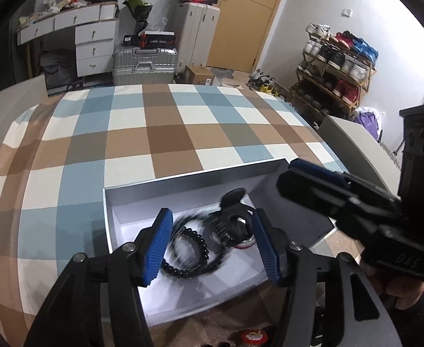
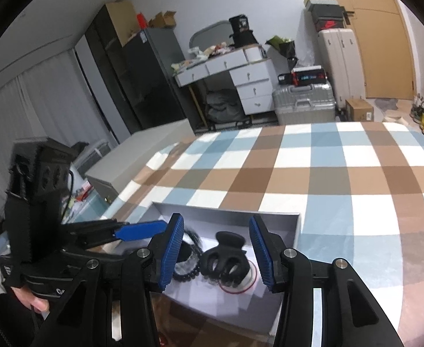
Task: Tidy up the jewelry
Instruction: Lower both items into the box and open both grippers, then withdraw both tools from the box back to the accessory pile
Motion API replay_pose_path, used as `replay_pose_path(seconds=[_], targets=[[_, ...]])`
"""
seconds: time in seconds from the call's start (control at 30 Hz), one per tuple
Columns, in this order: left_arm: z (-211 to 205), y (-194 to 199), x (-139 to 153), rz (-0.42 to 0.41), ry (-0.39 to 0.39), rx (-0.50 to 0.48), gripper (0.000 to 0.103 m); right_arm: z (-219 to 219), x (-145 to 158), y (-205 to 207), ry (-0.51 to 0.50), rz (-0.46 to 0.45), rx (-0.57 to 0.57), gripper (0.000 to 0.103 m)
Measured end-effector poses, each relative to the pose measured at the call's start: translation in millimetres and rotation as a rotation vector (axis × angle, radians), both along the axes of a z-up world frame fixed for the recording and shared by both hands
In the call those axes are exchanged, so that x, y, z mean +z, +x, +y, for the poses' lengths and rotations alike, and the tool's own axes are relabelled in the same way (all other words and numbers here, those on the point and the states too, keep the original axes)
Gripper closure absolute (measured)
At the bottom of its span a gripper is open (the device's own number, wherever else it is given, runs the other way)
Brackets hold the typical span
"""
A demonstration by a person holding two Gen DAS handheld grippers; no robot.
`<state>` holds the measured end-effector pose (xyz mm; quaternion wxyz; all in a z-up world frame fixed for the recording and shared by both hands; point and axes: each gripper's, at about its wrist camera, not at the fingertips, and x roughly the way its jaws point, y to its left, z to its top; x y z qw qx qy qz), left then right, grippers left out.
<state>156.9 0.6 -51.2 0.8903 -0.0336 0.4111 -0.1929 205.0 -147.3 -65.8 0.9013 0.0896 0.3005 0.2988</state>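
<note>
Two grippers are in view, one per hand, both hanging over a single shallow white box (image 1: 116,225) that sits on a checked bench cloth (image 1: 165,133). The left gripper (image 1: 212,245) is released, its blue pads spread wide with nothing between them. The right gripper (image 2: 216,254) is likewise spread open and empty.

Inside the box I count one black claw hair clip (image 2: 226,257), one black beaded bracelet (image 1: 188,257), and one thin red ring or band (image 2: 240,286) lying under the clip around a pale round piece. In the left wrist view, a further dark strand just ahead of the bracelet is too blurred to count or name.

The clip lies just ahead of the right gripper, between its two pads but lower, touching neither. Its curved teeth point toward the gripper and its handle end points away. Its long axis cannot be told with certainty.

The bracelet lies coiled flat toward the right gripper's left pad, just beside the clip; whether they touch is unclear.

Below the left gripper, outside the box, a red and white round object (image 1: 252,338) shows partly.
</note>
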Motion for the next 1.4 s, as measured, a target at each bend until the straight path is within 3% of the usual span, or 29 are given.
replay_pose_path(seconds=[0.1, 0.3, 0.43, 0.6, 0.83, 1.1, 1.27, 1.4], targets=[[-4.3, -2.6, 2.7, -0.015, 0.041, 0.008, 0.040, -8.0, 9.1, -8.8, 0.013, -0.028, -0.033, 0.056], [0.4, -12.8, 15.8, -0.051, 0.074, 0.057, 0.038, -21.8, 24.9, -26.7, 0.046, -0.060, -0.076, 0.047], [4.7, -27.2, 23.8, -0.098, 0.090, 0.102, 0.025, -24.6, 29.0, -42.5, 0.043, -0.071, -0.074, 0.046], [5.5, -42.7, 27.1, -0.131, 0.124, 0.139, 0.024, -28.0, 27.8, -67.1, 0.024, -0.095, -0.084, 0.036], [20.8, -70.4, 18.5, -0.143, 0.111, 0.224, 0.020, -33.9, 14.2, -102.7, 0.026, -0.089, -0.110, 0.025], [12.1, -111.0, 8.2, -0.150, 0.157, 0.201, 0.018, -33.7, -0.4, -141.3, -0.008, -0.070, -0.100, 0.020], [15.9, -139.4, 7.7, -0.214, 0.166, 0.211, 0.002, -29.3, -18.3, -157.6, -0.010, -0.021, -0.069, 0.019], [22.5, -150.3, 4.2, -0.229, 0.189, 0.226, 0.002, -21.4, -34.8, -164.3, -0.021, 0.040, -0.035, 0.019]])
